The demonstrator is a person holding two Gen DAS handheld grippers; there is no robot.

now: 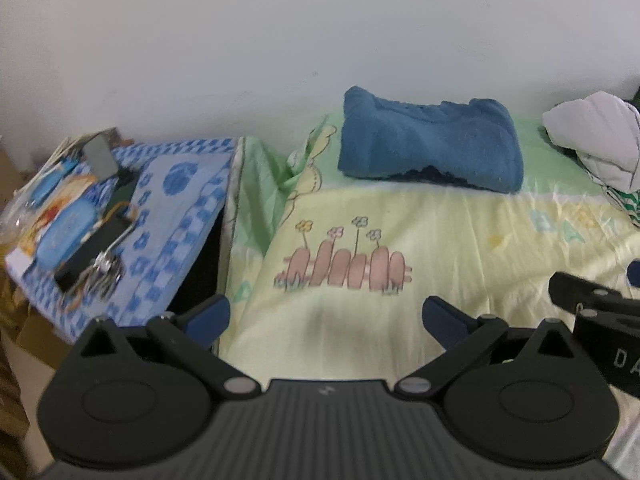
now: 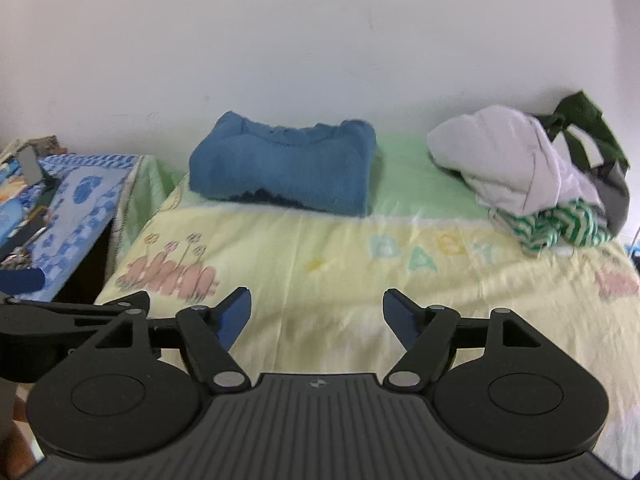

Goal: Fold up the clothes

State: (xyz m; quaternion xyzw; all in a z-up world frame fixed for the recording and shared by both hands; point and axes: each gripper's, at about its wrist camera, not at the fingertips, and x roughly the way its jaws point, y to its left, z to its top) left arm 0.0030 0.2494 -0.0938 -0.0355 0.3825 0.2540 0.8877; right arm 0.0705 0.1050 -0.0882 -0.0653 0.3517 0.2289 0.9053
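A folded blue sweater (image 1: 430, 146) (image 2: 284, 166) lies at the back of the bed against the wall. To its right sits a heap of unfolded clothes (image 2: 532, 168) (image 1: 596, 148): a white garment on top, a green-and-white striped piece below, a dark green one behind. My left gripper (image 1: 326, 316) is open above the near part of the bed, nothing between its fingers. My right gripper (image 2: 316, 314) is open too, empty, over the yellow sheet. Each gripper shows at the edge of the other's view.
The bed wears a yellow-green sheet (image 2: 360, 264) with a fence and flower print. Left of the bed stands a side table with a blue patterned cloth (image 1: 168, 208), cluttered with blue cases, keys and small items. A white wall runs behind.
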